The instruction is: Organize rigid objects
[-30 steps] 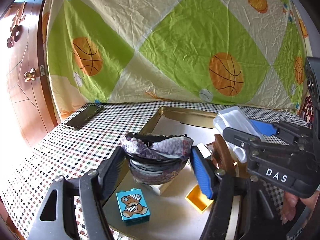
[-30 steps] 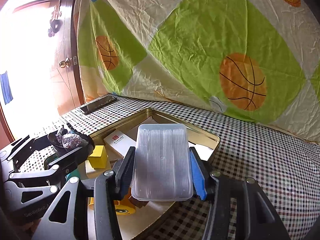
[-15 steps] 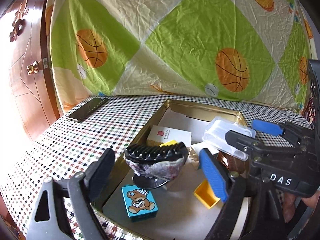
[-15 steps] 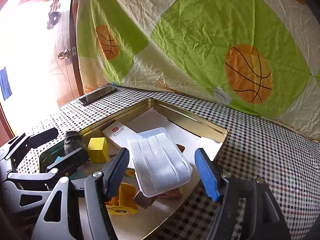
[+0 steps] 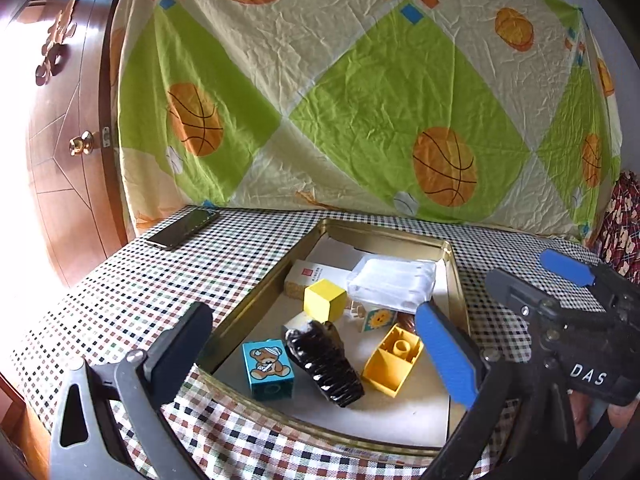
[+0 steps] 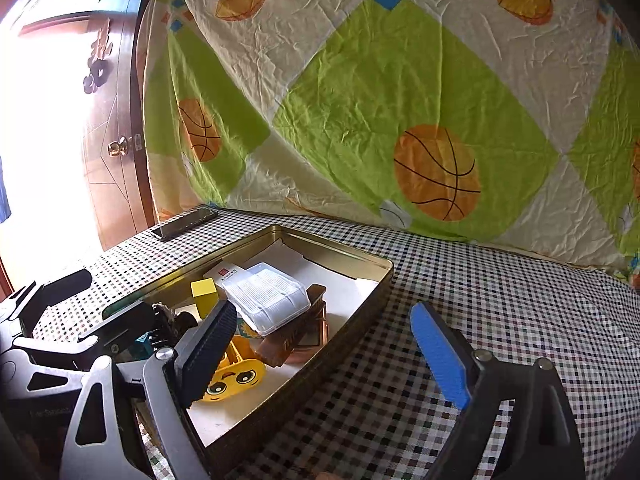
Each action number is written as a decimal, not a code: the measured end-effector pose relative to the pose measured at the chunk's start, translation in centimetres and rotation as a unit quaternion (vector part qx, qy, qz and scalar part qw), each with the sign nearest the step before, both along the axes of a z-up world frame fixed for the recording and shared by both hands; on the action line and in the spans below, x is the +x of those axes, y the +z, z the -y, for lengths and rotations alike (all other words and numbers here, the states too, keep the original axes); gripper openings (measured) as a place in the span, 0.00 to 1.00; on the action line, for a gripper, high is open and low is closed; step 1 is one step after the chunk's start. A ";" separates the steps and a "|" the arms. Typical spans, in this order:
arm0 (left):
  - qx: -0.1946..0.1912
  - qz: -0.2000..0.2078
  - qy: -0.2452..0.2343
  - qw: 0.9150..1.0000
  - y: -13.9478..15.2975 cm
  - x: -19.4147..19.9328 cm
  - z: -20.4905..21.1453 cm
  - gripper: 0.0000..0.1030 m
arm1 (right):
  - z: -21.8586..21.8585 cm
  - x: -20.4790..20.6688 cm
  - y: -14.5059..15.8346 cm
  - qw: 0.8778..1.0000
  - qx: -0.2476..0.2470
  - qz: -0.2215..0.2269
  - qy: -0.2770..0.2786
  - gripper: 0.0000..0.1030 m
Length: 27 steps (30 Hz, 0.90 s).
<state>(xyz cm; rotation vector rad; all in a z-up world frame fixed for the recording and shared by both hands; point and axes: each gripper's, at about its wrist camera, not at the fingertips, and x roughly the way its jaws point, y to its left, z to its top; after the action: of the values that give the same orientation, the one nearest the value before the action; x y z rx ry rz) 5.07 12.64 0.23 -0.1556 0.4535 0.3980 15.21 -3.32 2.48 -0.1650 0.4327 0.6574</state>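
A gold tin tray (image 5: 256, 292) on the checked cloth holds several items. A black ribbed cup (image 5: 324, 364) lies on its side in it, between a blue bear block (image 5: 267, 368) and a yellow hollow block (image 5: 394, 364). My left gripper (image 5: 314, 320) hovers over the tray's near end, jaws opening, touching nothing. A clear plastic box (image 6: 268, 296) rests on brown pieces in the tray's middle. My right gripper (image 6: 320, 316) stands back over the tray's right rim (image 6: 360, 308), jaws opening, apart from the box. The yellow cube (image 5: 324, 300) sits behind the cup.
A white carton (image 5: 308, 276) and a sun-print block (image 5: 378, 318) also lie in the tray. A phone (image 5: 182, 229) lies at the table's far left. A basketball-print sheet (image 5: 360, 120) hangs behind the table. A wooden door (image 5: 60, 140) stands on the left.
The left gripper let go of the black cup, which now lies on its side in the tray. The right gripper released the clear box into the tray. Both drew back and widened.
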 end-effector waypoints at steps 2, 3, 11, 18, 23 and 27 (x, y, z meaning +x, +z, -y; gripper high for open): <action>0.011 0.006 0.009 1.000 0.7 -0.7 0.4 1.00 | 0.6 -0.8 0.8 1.000 0.009 0.010 0.002 0.89; 0.013 0.007 0.011 1.000 1.0 -1.0 0.5 1.00 | 0.8 -1.2 1.2 1.000 0.014 0.012 0.004 0.90; 0.003 0.010 0.017 1.000 1.6 -2.5 -0.3 1.00 | 0.4 -2.9 2.9 0.999 0.023 0.029 0.024 0.93; -0.012 0.009 0.036 0.999 1.3 -3.0 -2.1 1.00 | -0.8 -3.5 2.7 0.999 0.018 0.029 0.033 0.93; -0.015 0.009 0.041 0.999 0.9 -3.1 -2.6 1.00 | -1.4 -3.9 2.3 0.999 0.011 0.029 0.041 0.93; -0.003 0.007 0.042 0.999 0.7 -3.0 -2.4 1.00 | -1.4 -4.0 2.3 0.999 0.010 0.030 0.044 0.93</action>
<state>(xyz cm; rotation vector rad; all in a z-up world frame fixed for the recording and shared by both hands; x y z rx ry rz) 2.07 15.02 0.95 -0.1840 0.4349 0.4785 11.20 -1.93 4.76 -0.1844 0.3616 0.7404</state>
